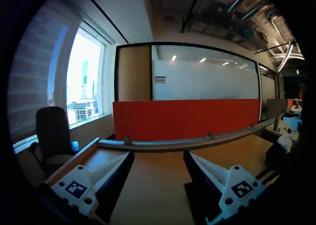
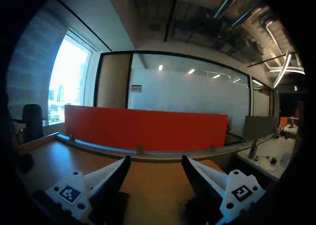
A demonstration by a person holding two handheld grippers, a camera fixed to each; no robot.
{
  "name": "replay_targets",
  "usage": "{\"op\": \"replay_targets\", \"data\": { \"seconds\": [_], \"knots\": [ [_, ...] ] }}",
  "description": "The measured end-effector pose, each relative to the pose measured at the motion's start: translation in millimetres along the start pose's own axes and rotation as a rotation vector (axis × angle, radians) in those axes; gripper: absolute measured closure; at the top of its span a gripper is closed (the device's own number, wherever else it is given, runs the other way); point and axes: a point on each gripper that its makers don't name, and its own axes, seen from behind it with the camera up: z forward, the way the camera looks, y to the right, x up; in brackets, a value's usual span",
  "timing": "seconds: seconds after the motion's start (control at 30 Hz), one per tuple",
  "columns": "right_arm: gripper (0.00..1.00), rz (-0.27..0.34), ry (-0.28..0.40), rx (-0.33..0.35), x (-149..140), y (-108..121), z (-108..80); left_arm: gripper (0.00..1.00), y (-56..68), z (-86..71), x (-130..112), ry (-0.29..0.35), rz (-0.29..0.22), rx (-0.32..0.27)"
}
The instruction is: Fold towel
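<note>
In the left gripper view my left gripper is open, its two white fingers spread wide above a bare wooden desk, with nothing between them. In the right gripper view my right gripper is likewise open and held level over the same kind of wooden desktop, nothing between its fingers. I see no towel in either view.
An orange divider panel stands along the desk's far edge, with a glass wall behind it. A black office chair sits at the left by the window. Neighbouring desks with small items lie to the right.
</note>
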Motion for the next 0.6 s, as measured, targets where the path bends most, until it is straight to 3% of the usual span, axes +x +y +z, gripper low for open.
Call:
{"op": "replay_targets", "data": {
  "seconds": [0.3, 0.6],
  "knots": [
    [0.00, -0.042, -0.064, 0.104, -4, -18, -2.6, 0.08, 22.8, 2.0, -2, -0.061, 0.031, -0.118],
    [0.00, -0.075, -0.116, 0.221, 0, -39, -1.0, 0.08, 43.2, 4.8, -5, -0.114, 0.021, -0.227]
  ]
}}
